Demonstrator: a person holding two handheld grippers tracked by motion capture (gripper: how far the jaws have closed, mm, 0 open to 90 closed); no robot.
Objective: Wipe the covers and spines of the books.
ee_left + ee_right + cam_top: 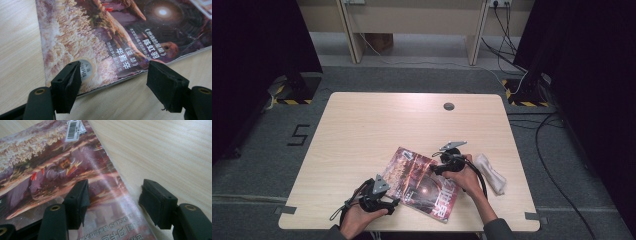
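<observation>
Lying flat on the light wooden counter [362, 130], a magazine [424, 184] with a dark reddish illustrated cover sits between the two hand-held grippers, skewed to the counter's edges. The left hand-held gripper [393, 202] is held low at the near edge, the person's left hand [357, 218] wrapped around its body from below and the forearm entering from the bottom of the high view; a grey three-cornered plate tops it. In the left gripper view its jaws stand apart: one pad hangs over the near corner of the cover beside a round silver sticker [85, 69], the other over bare wood just past the magazine's edge, so that the edge runs across the gap between them. Neither pad presses on the paper.

The right hand-held gripper [435, 170] is held level over the far side of the magazine, pointing toward the left one, with the right hand [464, 175] gripping it from behind and the wrist angled inward. In the right gripper view its jaws are likewise apart, one above the glossy cover, the other above the wood, straddling the long edge; a white barcode label [73, 129] lies farther ahead on the cover.

Just behind the right hand lies a crumpled white cloth [492, 172].
</observation>
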